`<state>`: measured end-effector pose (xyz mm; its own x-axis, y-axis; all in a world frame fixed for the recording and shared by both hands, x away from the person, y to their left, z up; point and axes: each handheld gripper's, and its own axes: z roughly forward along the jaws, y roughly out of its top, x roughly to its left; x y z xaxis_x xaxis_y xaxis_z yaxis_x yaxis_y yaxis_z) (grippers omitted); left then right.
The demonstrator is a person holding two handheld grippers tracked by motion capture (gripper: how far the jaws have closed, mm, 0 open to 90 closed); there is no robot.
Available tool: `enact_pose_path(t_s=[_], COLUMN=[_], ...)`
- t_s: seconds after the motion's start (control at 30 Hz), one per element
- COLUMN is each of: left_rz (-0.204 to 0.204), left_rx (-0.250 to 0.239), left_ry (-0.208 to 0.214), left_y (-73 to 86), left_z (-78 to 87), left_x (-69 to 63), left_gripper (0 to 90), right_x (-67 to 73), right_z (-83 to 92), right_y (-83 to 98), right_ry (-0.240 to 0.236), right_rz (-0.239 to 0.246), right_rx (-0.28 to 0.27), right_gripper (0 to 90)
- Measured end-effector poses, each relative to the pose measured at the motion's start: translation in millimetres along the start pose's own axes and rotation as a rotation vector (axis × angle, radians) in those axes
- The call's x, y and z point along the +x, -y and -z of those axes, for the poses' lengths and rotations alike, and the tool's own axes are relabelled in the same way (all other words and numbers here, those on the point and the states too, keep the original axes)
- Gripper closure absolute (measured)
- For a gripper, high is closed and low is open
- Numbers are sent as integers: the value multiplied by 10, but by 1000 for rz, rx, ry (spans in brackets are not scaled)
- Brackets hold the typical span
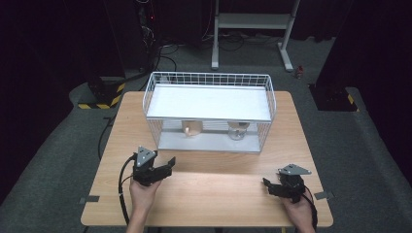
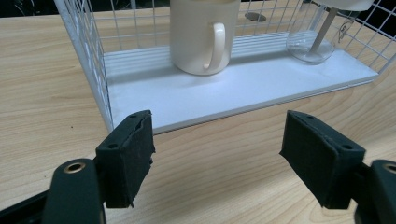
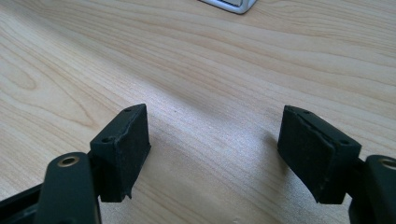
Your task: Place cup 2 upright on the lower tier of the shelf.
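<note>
The left tongs [image 2: 217,156] stand open and empty near the desk's front-left corner, aimed at the cream ceramic mug [image 2: 204,35] on the lower white shelf of the white wire rack [image 1: 150,104], towards its left end. The right tongs [image 3: 212,149] gape empty over the light wooden desk [image 1: 218,194] by its front-right corner. The mug looks rigid, glazed, slippery and breakable; its handle faces forward, a likely hold. Its rim is cut off, and the clear glass [image 2: 312,46] beside it is hard to make out.
</note>
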<state>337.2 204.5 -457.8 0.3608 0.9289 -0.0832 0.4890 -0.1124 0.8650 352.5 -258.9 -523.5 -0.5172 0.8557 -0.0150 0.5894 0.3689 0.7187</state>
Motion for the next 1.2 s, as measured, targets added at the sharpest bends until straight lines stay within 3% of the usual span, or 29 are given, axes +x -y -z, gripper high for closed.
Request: enact_pose_path(t_s=[0.93, 1.2], left_rz=[-9, 2], left_rx=[38, 82], left_ry=[-31, -34], left_y=[225, 334], left_z=[14, -58], left_x=[-74, -73], left_gripper=[259, 259], right_x=[-1, -3], right_z=[0, -2], right_y=[1, 2], right_ry=[0, 1], right_rz=[3, 5], right_rx=[-1, -2], right_gripper=[250, 250])
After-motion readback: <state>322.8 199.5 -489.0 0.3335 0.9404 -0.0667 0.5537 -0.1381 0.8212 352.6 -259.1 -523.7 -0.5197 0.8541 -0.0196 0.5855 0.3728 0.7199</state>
